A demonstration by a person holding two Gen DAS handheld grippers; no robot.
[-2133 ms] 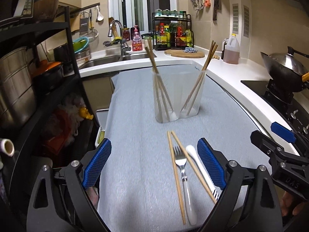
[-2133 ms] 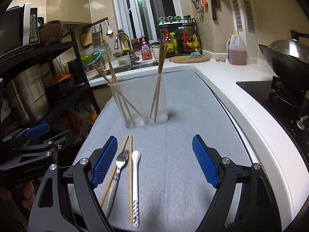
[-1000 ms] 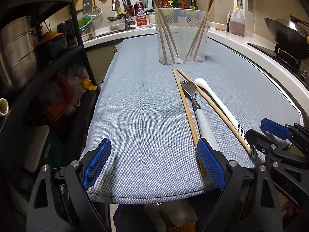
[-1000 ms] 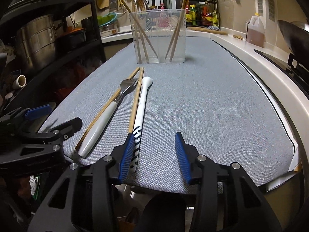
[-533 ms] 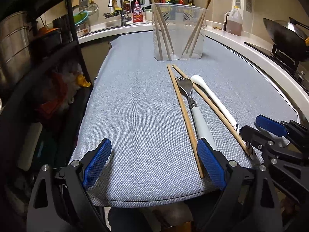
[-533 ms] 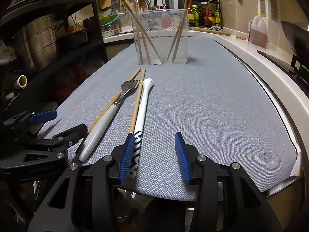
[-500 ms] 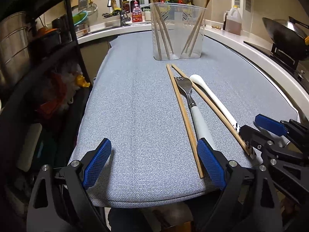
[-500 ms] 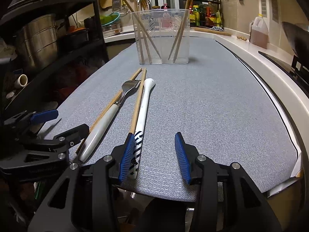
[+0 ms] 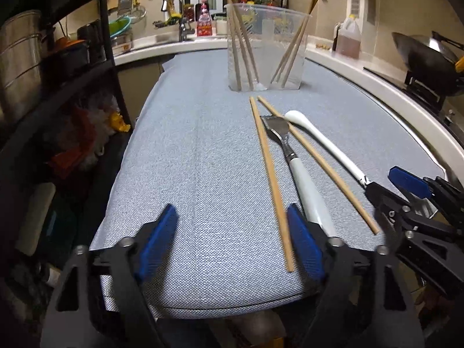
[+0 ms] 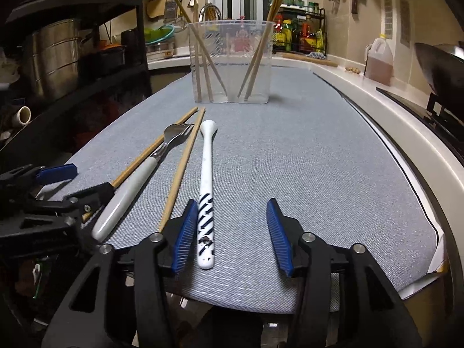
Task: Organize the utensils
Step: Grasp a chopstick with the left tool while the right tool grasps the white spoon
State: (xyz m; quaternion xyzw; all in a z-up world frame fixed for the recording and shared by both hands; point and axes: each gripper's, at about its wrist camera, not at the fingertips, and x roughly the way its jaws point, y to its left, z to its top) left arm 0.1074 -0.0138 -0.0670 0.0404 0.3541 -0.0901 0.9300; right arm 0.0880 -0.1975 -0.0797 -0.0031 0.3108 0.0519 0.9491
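Blue ribbed pads of the left gripper (image 9: pixel 232 239) are closing in from the wide spread of a second ago, the near end of one wooden chopstick (image 9: pixel 272 187) lying between them untouched, while the right gripper (image 10: pixel 230 233) is opening with the striped end of the white spoon (image 10: pixel 206 191) just inside its left pad, unpressed. Both pickups look only begun: the white-handled fork (image 9: pixel 295 171) and second chopstick (image 9: pixel 316 159) lie flat alongside on the woven grey mat (image 9: pixel 197 159), near of the clear ribbed holder (image 10: pixel 230 66) where other chopsticks lean.
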